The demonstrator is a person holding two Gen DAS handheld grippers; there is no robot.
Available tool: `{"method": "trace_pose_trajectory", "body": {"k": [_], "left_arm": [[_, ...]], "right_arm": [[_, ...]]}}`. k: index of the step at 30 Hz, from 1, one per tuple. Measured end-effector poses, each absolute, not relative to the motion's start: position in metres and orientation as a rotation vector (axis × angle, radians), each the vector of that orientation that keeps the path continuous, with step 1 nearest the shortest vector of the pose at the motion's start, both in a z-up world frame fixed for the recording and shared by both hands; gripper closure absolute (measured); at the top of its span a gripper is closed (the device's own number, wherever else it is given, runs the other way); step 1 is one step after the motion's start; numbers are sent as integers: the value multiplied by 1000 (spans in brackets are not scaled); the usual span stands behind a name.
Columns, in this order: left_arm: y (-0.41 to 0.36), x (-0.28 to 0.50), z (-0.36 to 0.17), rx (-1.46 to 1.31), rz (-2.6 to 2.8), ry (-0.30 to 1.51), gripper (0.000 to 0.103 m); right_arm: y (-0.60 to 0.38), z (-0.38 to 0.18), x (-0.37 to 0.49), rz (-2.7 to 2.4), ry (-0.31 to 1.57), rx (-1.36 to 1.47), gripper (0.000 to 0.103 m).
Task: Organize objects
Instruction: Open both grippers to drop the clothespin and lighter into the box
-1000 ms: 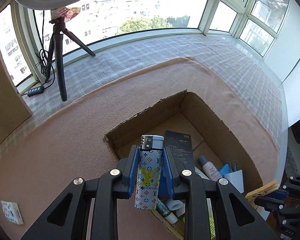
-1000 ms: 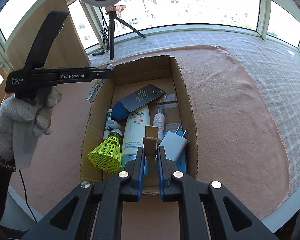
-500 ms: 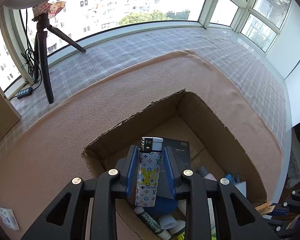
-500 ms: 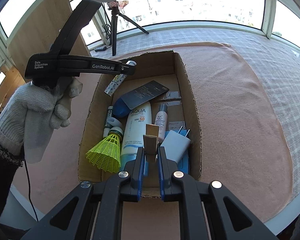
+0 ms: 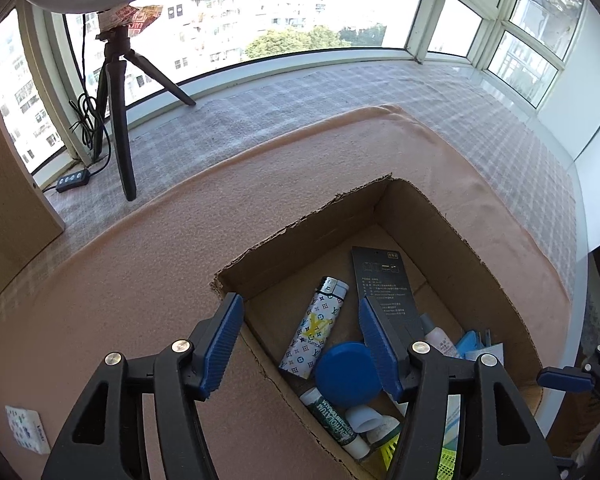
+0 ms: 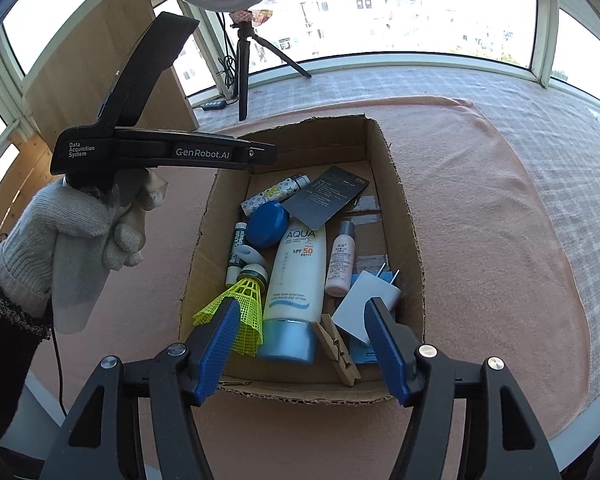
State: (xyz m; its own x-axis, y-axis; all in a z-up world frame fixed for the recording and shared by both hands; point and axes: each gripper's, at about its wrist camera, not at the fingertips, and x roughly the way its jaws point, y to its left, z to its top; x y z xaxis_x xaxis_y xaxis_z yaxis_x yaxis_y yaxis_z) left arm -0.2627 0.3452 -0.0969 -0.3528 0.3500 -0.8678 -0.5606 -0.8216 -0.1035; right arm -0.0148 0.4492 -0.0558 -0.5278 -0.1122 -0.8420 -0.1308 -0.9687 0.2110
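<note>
A brown cardboard box stands on the pink cloth. My left gripper hangs over its near corner, jaws opening, with nothing between them. The patterned lighter lies loose on the box floor beside a blue round lid. My right gripper hovers over the box's near end, jaws opening and empty. The wooden clothespin lies below it against the sunscreen tube. In the right wrist view the left gripper's black body is held by a gloved hand.
The box also holds a dark card, a yellow shuttlecock, a small pink bottle, a white charger and a green stick. A tripod stands by the window. A small white packet lies on the cloth at left.
Both grippers have opened. The lighter dropped out of the left one into the box, and the clothespin fell from the right one beside the sunscreen tube.
</note>
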Motion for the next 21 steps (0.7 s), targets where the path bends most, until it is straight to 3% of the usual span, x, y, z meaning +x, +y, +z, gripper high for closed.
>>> {"method": "trace_pose_trajectory", "body": {"k": [21], "left_arm": [[105,-280,-105,-1568,2429,156,39]], "right_arm": [[371,-51,-37,2820,409,-1561,42]]}}
